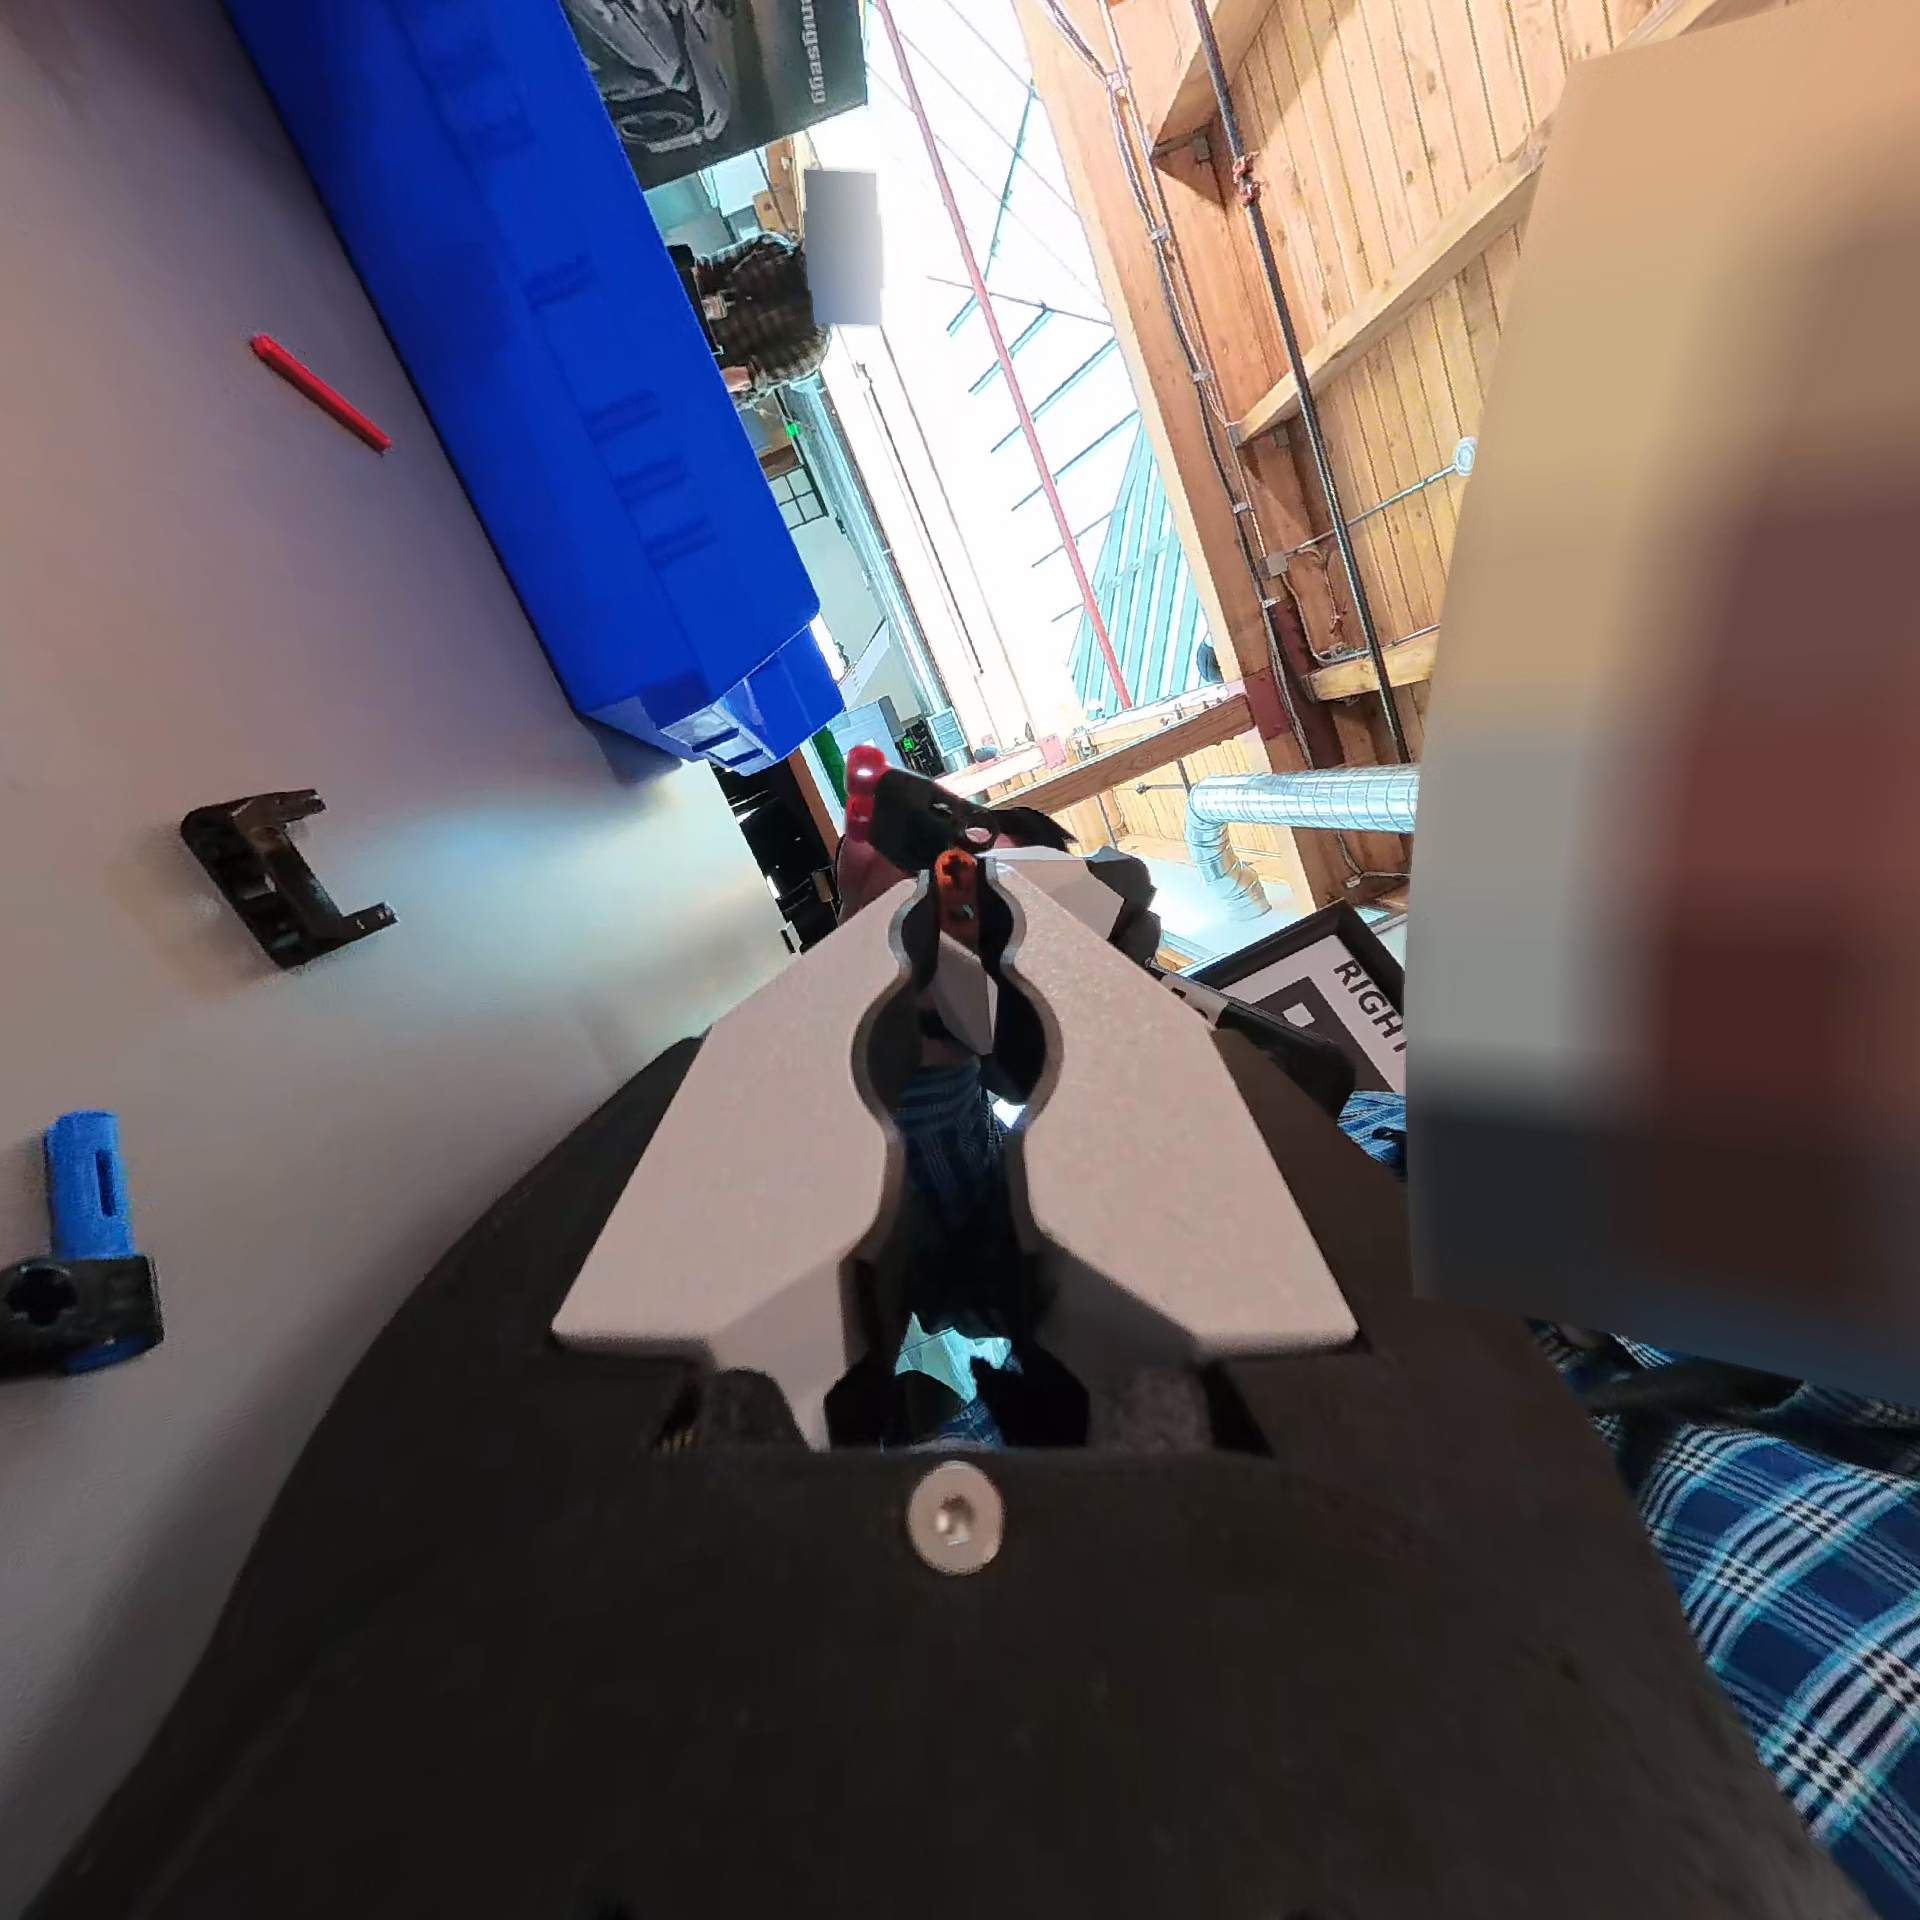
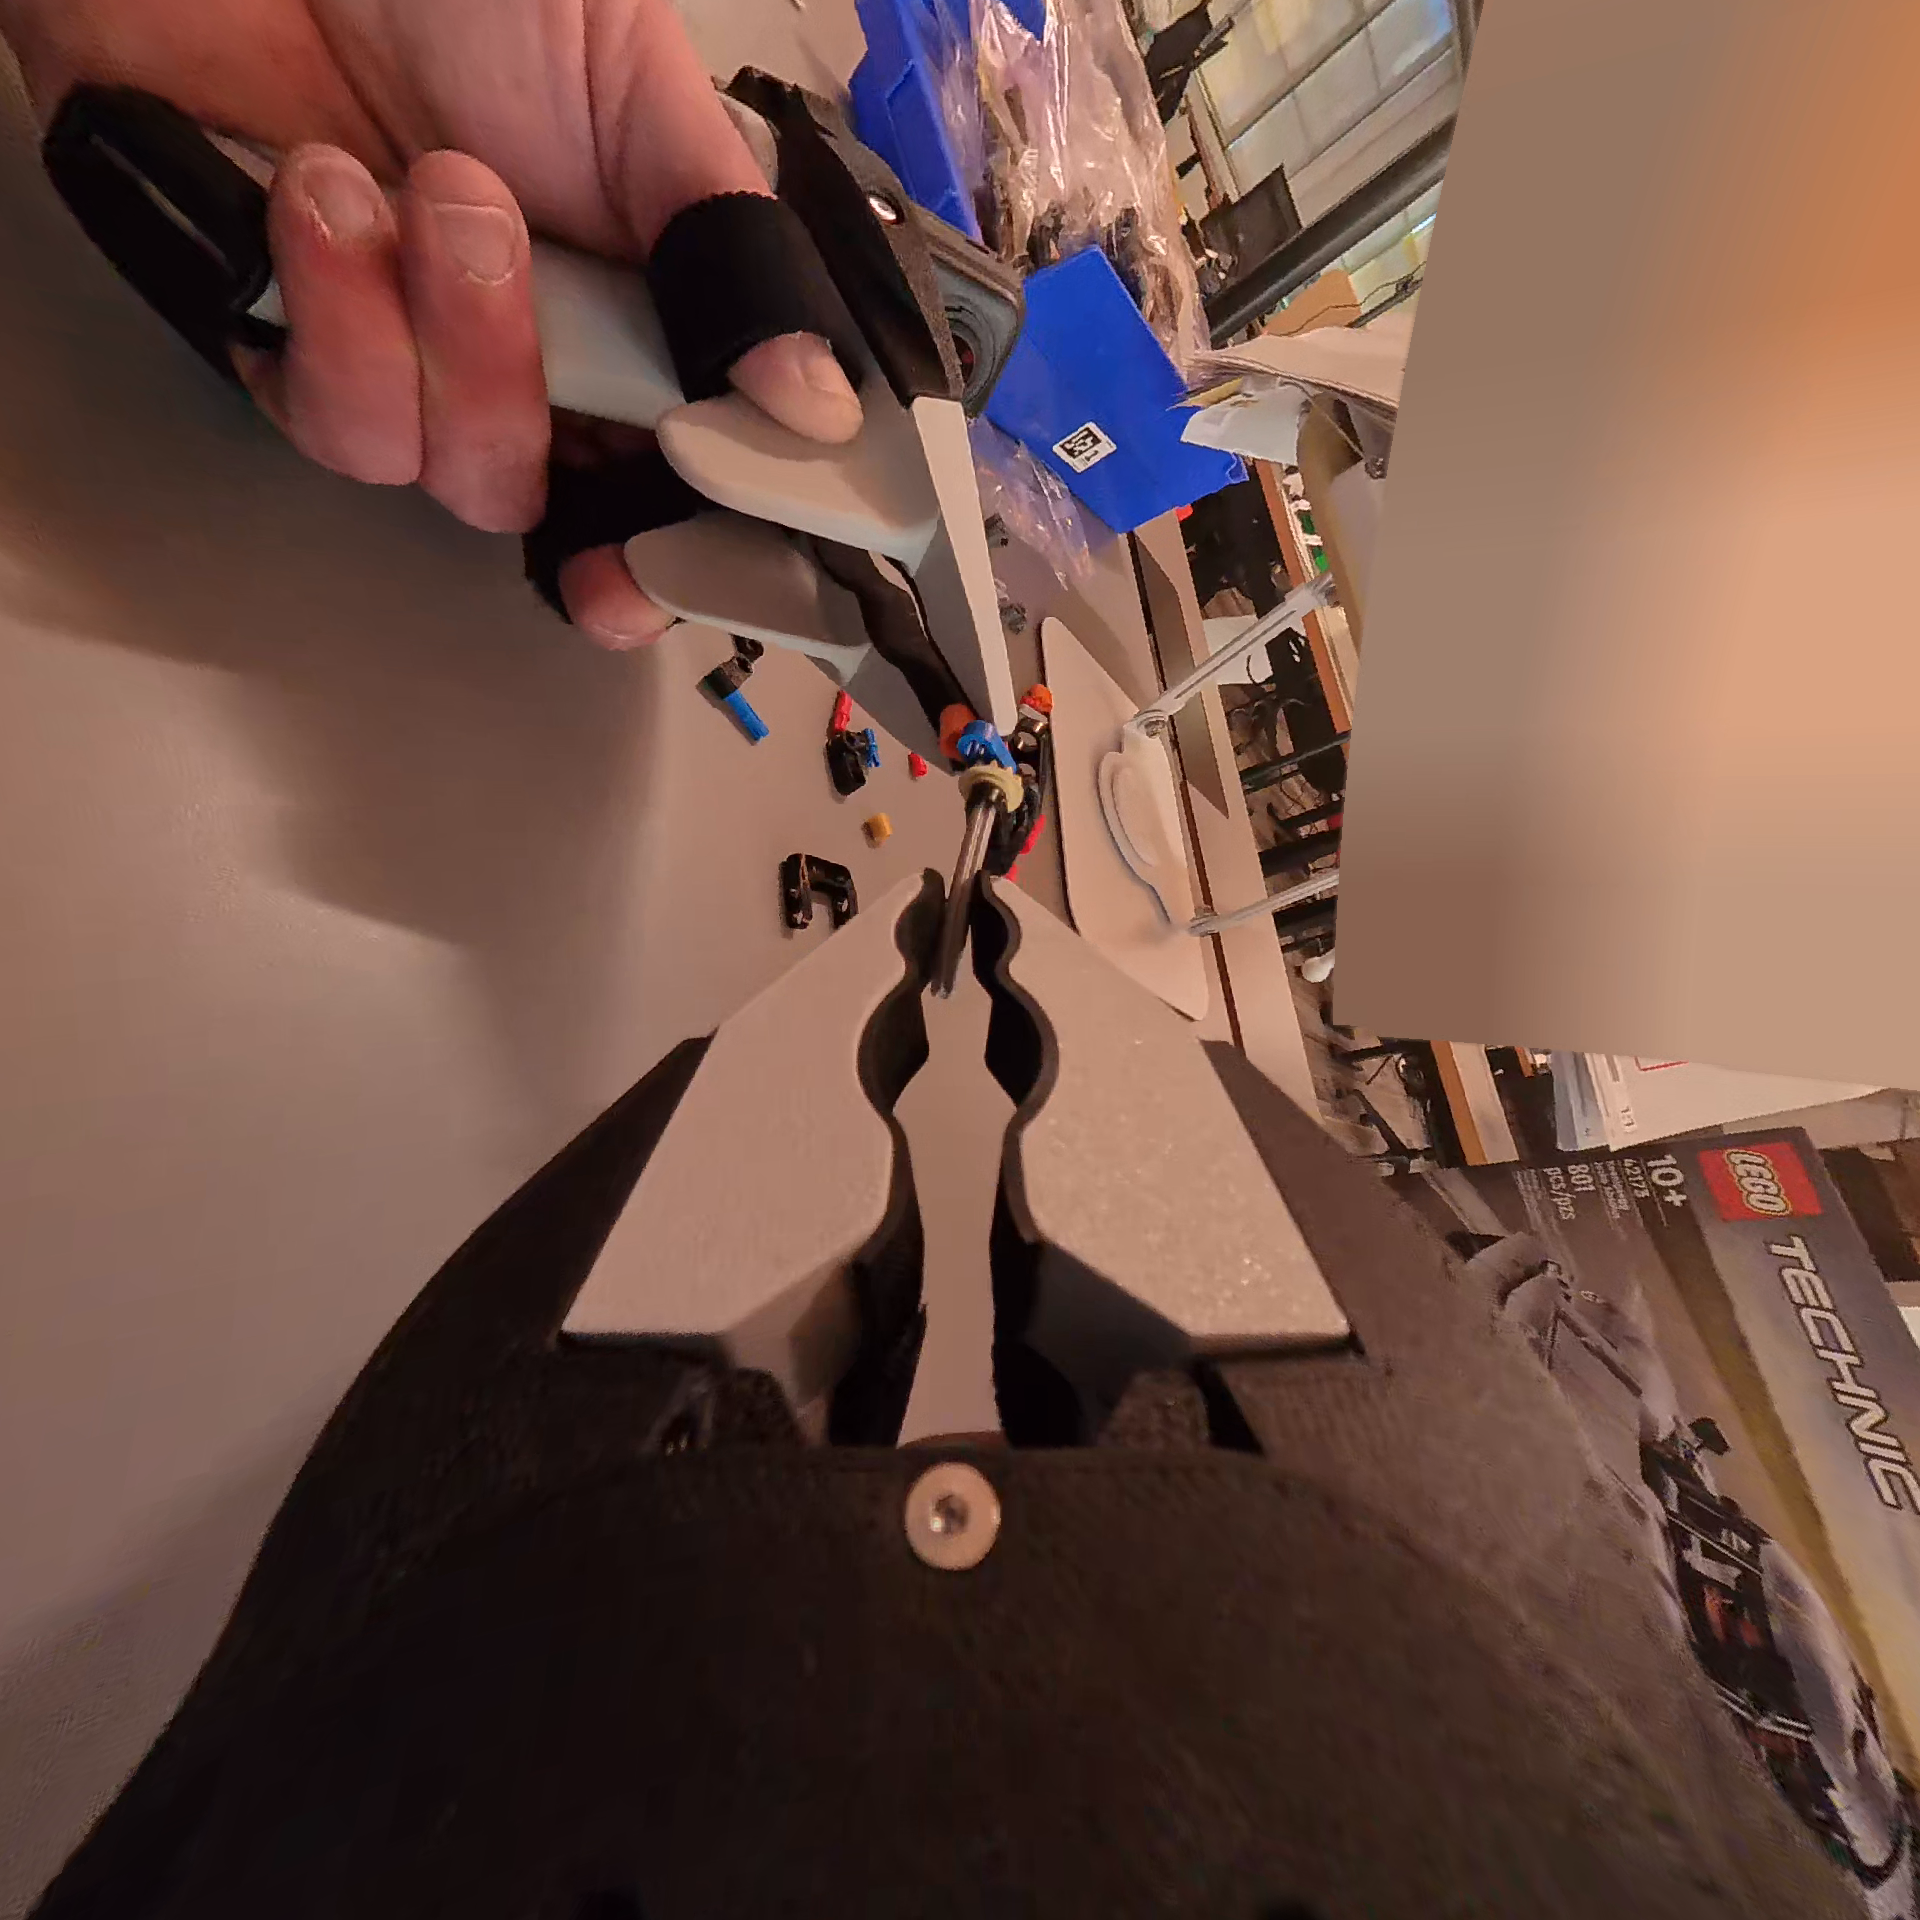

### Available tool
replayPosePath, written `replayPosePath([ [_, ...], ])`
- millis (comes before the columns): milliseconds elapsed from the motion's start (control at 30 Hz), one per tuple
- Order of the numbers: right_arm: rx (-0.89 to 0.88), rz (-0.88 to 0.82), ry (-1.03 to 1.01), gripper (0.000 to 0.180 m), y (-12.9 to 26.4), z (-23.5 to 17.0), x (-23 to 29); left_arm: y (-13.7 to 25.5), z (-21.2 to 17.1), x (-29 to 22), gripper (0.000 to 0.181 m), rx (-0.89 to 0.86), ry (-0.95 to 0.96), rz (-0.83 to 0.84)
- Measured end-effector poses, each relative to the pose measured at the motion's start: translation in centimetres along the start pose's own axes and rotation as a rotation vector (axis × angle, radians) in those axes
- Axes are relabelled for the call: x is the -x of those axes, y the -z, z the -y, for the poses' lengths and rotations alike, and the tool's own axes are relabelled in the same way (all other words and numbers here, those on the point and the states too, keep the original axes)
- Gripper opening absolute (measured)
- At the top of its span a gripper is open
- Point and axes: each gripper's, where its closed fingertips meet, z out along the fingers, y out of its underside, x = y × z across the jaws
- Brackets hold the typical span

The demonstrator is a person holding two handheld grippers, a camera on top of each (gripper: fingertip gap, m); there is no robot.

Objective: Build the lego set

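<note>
holding both pieces off the grey table (image 2: 312, 935): right gripper (image 2: 951, 899) clamped on a thin dark metal-look axle (image 2: 971, 842), long axis pointing straight ahead into the small black, blue and orange lego sub-assembly (image 2: 987, 743) pinched by the left gripper (image 1: 961, 894). likely push lies along that axis.

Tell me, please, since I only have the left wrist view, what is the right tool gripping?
Observer: The right tool is shut on a dark grey axle.
Operator: Where does its far end go?
Observer: It carries a tan ring and meets the small assembly held in the left tool.
Operator: Are there any loose parts I am missing?
Observer: A small yellow piece lies on the table.
</note>
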Motion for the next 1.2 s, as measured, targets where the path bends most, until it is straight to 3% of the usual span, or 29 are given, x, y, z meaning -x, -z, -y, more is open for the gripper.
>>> replayPosePath([
  [433,-0.050,0.090,-0.146,0.003,-0.2,0.3,0.8,0.3,-0.2,0.1,0.005,0.040,-0.221,0.107],
  [767,-0.066,0.133,-0.130,0.002,0.1,0.4,1.3,0.5,-0.8,0.7,0.005,0.133,-0.230,0.137],
  [1200,-0.152,0.146,-0.181,0.001,0.9,1.5,0.5,0.3,-1.4,-0.8,0.005,0.178,-0.161,-0.008],
])
